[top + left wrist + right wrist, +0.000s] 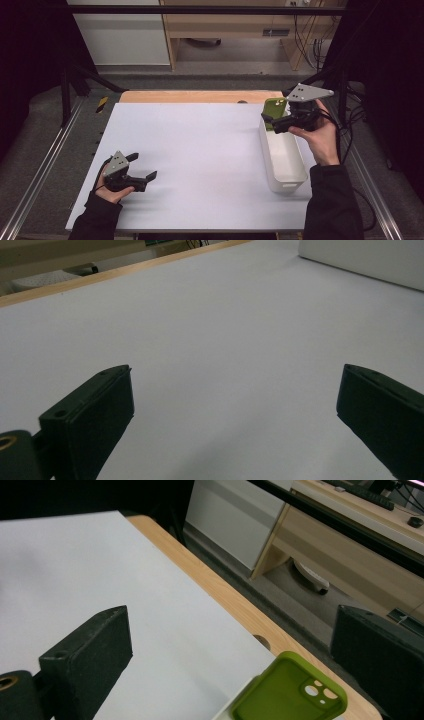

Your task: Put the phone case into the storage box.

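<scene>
Nearest, the left gripper (141, 167) rests low on the white table (200, 150) at its near left corner, jaws spread wide with nothing between them; in its own view only bare tabletop lies ahead, with the bin's wall at the far right. Farther off on the right stands a long white bin (283, 155), open at the top, running from near to far. At its far end a green phone case (274, 111) stands tilted upright, leaning in the bin with its top above the rim; it is lime green with rounded corners, and the right gripper view (290, 692) shows a camera cut-out with three small holes near its upper corner. The right gripper (270, 121) is held above that far end of the bin, just beside the case, its jaws apart and the case not clamped; in its own view the case sits low between the jaws. Beyond the white top runs a bare wooden table edge (225, 600), then grey floor, a white cabinet (120, 35) and a wooden desk (225, 25).
</scene>
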